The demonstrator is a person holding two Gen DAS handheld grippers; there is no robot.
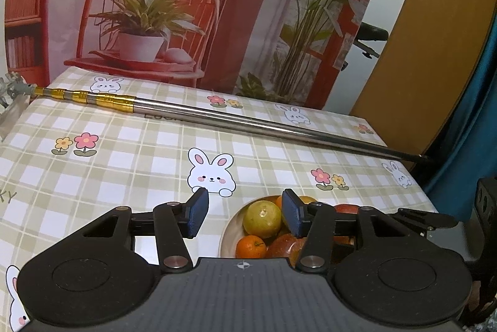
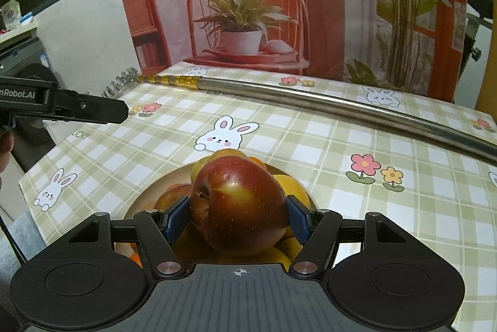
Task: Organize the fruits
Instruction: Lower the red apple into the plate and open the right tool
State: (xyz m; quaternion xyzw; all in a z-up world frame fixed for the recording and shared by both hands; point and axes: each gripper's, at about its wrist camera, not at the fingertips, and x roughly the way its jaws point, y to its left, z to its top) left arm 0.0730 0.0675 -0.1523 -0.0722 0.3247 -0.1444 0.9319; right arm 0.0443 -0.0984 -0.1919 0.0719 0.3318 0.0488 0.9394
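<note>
Fruits fill a cream bowl (image 1: 226, 234) on a checked table (image 1: 124, 145): a green-yellow citrus (image 1: 262, 218), a small orange (image 1: 250, 246) and apples. Right gripper (image 2: 238, 218) clamps a red apple (image 2: 237, 207) between its blue pads, just above the bowl. Left gripper (image 1: 245, 215) hangs open and empty over the bowl's left edge. A long metal pole (image 1: 248, 122) lies across the far side of the table.

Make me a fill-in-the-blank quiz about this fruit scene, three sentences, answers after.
1. The right gripper is shut on a red ____.
2. The left gripper is ____ and holds nothing.
3. The long silver metal pole with gold bands lies on the checked ____.

Answers: apple; open; tablecloth.
</note>
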